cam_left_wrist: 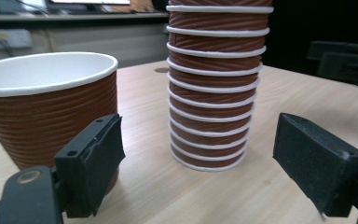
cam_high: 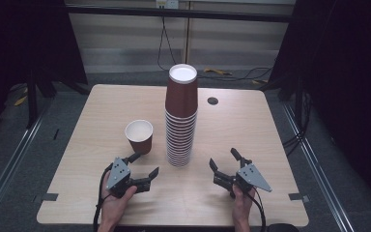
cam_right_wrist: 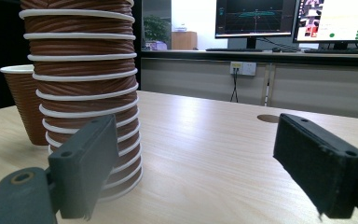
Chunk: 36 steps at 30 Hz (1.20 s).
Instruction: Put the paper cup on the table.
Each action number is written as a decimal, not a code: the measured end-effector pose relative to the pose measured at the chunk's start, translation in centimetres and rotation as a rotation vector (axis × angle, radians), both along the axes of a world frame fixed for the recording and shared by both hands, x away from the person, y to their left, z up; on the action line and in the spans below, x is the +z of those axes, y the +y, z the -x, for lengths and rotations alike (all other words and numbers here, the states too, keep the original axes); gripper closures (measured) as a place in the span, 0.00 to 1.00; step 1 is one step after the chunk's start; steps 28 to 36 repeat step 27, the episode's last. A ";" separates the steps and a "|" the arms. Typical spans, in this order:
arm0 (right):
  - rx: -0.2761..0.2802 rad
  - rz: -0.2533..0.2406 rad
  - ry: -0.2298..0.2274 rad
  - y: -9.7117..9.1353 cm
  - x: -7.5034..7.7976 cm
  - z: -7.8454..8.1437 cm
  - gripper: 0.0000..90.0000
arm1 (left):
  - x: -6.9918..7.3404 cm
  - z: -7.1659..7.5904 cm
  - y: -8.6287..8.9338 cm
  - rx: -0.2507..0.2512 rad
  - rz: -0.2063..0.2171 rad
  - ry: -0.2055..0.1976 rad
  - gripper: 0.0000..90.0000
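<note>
Both grippers — left gripper (cam_high: 143, 164) and right gripper (cam_high: 224, 160) — hover spread and empty, flanking the tall stack of ribbed brown paper cups (cam_high: 181, 116) on the pale wooden surface (cam_high: 241, 125).

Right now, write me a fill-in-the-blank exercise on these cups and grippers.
1. The stack of cups stands with every cup turned ____ down.
2. The single cup stands on the table with its mouth facing ____.
3. The left gripper and the right gripper both have their jaws ____, with nothing between them.
4. In the high view, the single cup stands to the ____ of the stack.

Missing words: upside; up; open; left
</note>
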State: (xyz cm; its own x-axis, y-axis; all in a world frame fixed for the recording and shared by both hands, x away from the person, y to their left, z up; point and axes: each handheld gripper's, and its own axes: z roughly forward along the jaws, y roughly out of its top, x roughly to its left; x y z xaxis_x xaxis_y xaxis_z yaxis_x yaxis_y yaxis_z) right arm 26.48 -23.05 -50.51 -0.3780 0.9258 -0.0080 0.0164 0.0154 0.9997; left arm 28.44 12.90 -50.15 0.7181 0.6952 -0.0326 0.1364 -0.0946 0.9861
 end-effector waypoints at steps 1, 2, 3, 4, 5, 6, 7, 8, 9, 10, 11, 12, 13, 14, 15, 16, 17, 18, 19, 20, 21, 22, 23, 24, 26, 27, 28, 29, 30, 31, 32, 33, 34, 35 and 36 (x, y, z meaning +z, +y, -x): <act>0.000 0.000 0.001 0.0 0.0 0.0 0.15 | 0.0 0.0 0.0 -0.010 -0.035 -0.009 0.18; 0.000 0.001 -0.001 0.0 0.0 0.0 0.15 | -0.1 0.0 -0.1 -0.010 -0.029 -0.006 0.18; 0.000 0.000 -0.001 0.0 0.0 0.0 0.15 | -0.1 0.0 -0.1 -0.002 -0.022 -0.003 0.18; 0.001 0.000 0.001 0.0 0.0 0.0 0.15 | -0.1 0.0 -0.1 0.004 -0.017 0.001 0.18; 0.001 0.000 0.001 0.0 0.0 0.0 0.15 | -0.1 0.0 0.0 -0.001 -0.022 -0.001 0.18; 0.000 0.001 -0.001 0.0 0.0 0.0 0.15 | -0.2 0.1 -0.1 0.008 -0.008 -0.002 0.18; 0.000 0.000 0.000 0.0 0.0 0.0 0.15 | -0.5 0.3 -0.1 0.022 0.012 0.006 0.18; 0.000 0.001 -0.002 0.0 0.0 0.0 0.15 | -0.7 0.4 -0.1 0.032 0.023 0.004 0.18; -0.001 0.000 0.002 0.0 0.0 0.0 0.15 | -0.8 0.4 0.1 0.030 0.026 -0.005 0.18; 0.001 -0.001 0.001 0.0 0.0 0.0 0.15 | -0.8 0.7 0.1 0.049 0.037 -0.006 0.18; 0.000 0.000 0.001 0.0 0.0 0.0 0.15 | -0.8 0.8 0.2 0.051 0.047 -0.021 0.18; 0.003 -0.001 0.002 0.0 0.0 0.0 0.15 | -0.9 0.8 0.3 0.047 0.045 -0.016 0.18; 0.002 0.002 -0.001 0.0 0.0 0.0 0.15 | -1.0 0.8 0.4 0.049 0.064 -0.015 0.18; 0.003 -0.001 0.001 0.0 0.0 0.0 0.15 | -1.0 1.0 0.6 0.049 0.074 -0.030 0.18; 0.002 0.000 0.000 0.0 0.0 0.0 0.15 | -1.1 1.1 0.7 0.041 0.087 -0.051 0.18; 0.001 -0.001 0.001 0.0 0.0 0.0 0.15 | -1.1 1.3 0.8 0.044 0.094 -0.067 0.18; -0.002 -0.001 0.002 0.0 0.0 0.0 0.15 | -1.2 1.4 0.8 0.048 0.101 -0.083 0.18; -0.002 0.000 0.002 0.0 0.0 0.0 0.15 | -1.2 1.4 0.8 0.034 0.103 -0.089 0.18; -0.003 -0.001 0.002 0.0 0.0 0.0 0.15 | -1.3 1.4 0.9 0.029 0.111 -0.087 0.18; -0.006 0.001 0.004 0.0 0.0 0.0 0.15 | -1.3 1.4 1.0 0.023 0.110 -0.094 0.18; -0.007 0.001 0.004 0.0 0.0 0.0 0.15 | -1.4 1.6 1.0 0.024 0.121 -0.115 0.18; -0.007 0.000 0.004 0.0 0.0 0.0 0.15 | -1.4 1.7 1.0 0.042 0.121 -0.116 0.17; -0.008 0.001 0.003 0.0 0.0 0.1 0.15 | -1.3 1.6 1.0 0.036 0.117 -0.114 0.17; -0.009 0.001 0.005 0.0 0.0 0.1 0.15 | -1.3 1.6 1.1 0.030 0.116 -0.114 0.17; -0.010 0.002 0.003 0.0 0.0 0.0 0.15 | -1.3 1.6 1.0 0.028 0.117 -0.111 0.17; -0.008 0.000 0.004 0.0 0.0 0.0 0.15 | -1.3 1.6 1.0 0.035 0.117 -0.110 0.18; -0.008 0.000 0.004 0.0 0.0 0.0 0.15 | -1.3 1.6 1.0 0.035 0.117 -0.110 0.18; -0.008 0.000 0.004 0.0 0.0 0.0 0.15 | -1.3 1.6 1.0 0.035 0.117 -0.110 0.18; -0.008 0.000 0.004 0.0 0.0 0.0 0.15 | -1.3 1.6 1.0 0.035 0.117 -0.110 0.18; -0.008 0.000 0.004 0.0 0.0 0.0 0.15 | -1.3 1.6 1.0 0.035 0.117 -0.110 0.18; -0.008 0.000 0.004 0.0 0.0 0.0 0.15 | -1.3 1.6 1.0 0.035 0.117 -0.110 0.18; -0.008 0.000 0.004 0.0 0.0 0.0 0.15 | -1.3 1.6 1.0 0.035 0.117 -0.110 0.18; -0.008 0.000 0.004 0.0 0.0 0.0 0.15 | -1.3 1.6 1.0 0.035 0.117 -0.110 0.18; -0.008 0.000 0.004 0.0 0.0 0.0 0.15 | -1.3 1.6 1.0 0.035 0.117 -0.110 0.18; -0.008 0.000 0.004 0.0 0.0 0.0 0.15 | -1.3 1.6 1.0 0.035 0.117 -0.110 0.18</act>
